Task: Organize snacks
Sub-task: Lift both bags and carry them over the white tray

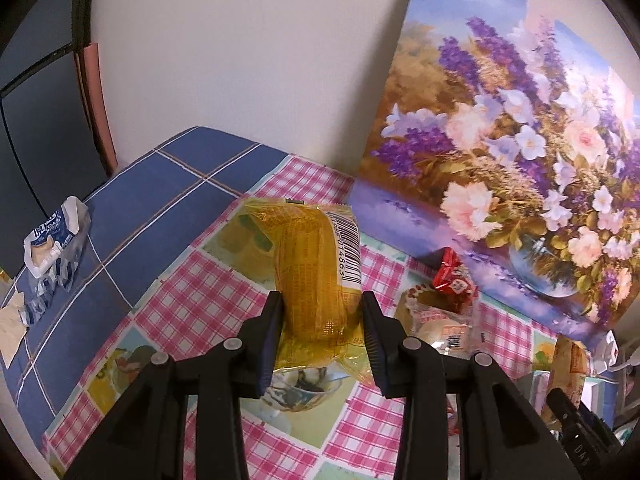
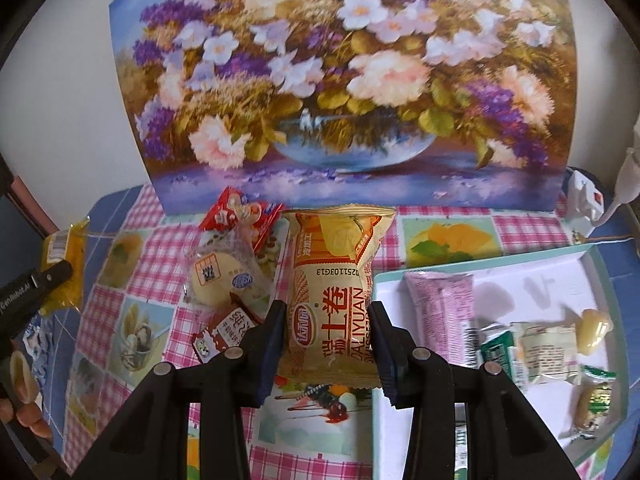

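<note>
Flower painting (image 2: 340,80): propped upright against the wall at the back of the surface (image 1: 192,288), which carries a pink checked cloth over a blue one.

White tray (image 2: 532,280): lies at the right on the surface and already holds a pink packet (image 2: 444,312) and several small wrapped sweets.

Swiss roll packet (image 2: 336,296): held lifted above the cloth, just left of the tray's edge, clamped across its lower half between the pads of the right tool (image 2: 328,344), whose jaws stand narrow on it. Judged light and soft; the air-filled wrapper gives under pressure and its film looks slippery, so a hold across the middle of the body suits better than one on the crimped ends.

Yellow corn packet (image 1: 316,272): held above the cloth in the left tool (image 1: 320,336), jaws closed on its lower part. The vacuum-tight film suggests a firmer, heavier body that should tolerate a stronger squeeze.

Loose snacks (image 2: 228,272): a clear-wrapped bun and red packets lie in a heap on the cloth near the painting's foot, still outside the tray.
</note>
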Motion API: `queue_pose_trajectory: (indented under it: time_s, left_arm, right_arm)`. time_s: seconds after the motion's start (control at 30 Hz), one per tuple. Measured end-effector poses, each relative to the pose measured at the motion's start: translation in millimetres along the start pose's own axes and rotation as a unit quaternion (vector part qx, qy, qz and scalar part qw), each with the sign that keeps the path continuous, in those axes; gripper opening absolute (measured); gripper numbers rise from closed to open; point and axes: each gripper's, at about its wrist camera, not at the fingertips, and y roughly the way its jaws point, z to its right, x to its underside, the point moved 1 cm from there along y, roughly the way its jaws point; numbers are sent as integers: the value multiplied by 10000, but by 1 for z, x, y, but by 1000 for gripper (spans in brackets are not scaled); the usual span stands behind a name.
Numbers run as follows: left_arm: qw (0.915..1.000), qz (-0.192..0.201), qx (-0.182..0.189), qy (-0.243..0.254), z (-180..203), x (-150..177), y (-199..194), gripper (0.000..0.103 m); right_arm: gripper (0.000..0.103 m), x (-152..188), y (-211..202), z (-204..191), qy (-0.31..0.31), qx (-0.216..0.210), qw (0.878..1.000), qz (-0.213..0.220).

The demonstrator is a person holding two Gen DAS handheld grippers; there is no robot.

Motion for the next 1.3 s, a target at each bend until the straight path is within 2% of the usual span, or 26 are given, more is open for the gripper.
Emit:
queue_pose_trajectory:
  time_s: [0.17, 0.3, 0.6, 0.8, 1.07, 1.3]
  left_arm:
    - [9998, 49, 94, 172, 23, 2, -18, 40]
    - [9989, 55, 357, 287, 47, 3, -38, 40]
    - [9961, 156, 678, 543, 99, 14, -86, 40]
    - [9926, 119, 959, 736, 136, 30, -107, 40]
    - [9869, 13, 1172, 1113, 181, 53, -114, 40]
    - [9814, -137, 1249, 1452, 211, 69, -107, 40]
  right_arm:
    - [44, -10, -27, 17, 186, 19, 9997, 170]
    - [44, -16, -51, 35, 366, 75, 9987, 343]
    - [44, -24, -108, 80, 770, 322, 9939, 716]
    - [44, -25, -137, 106, 939, 642, 9897, 871]
    - [44, -22, -150, 144, 1310, 840, 9837, 901]
    - [44, -17, -138, 170, 1463, 977, 9823, 645]
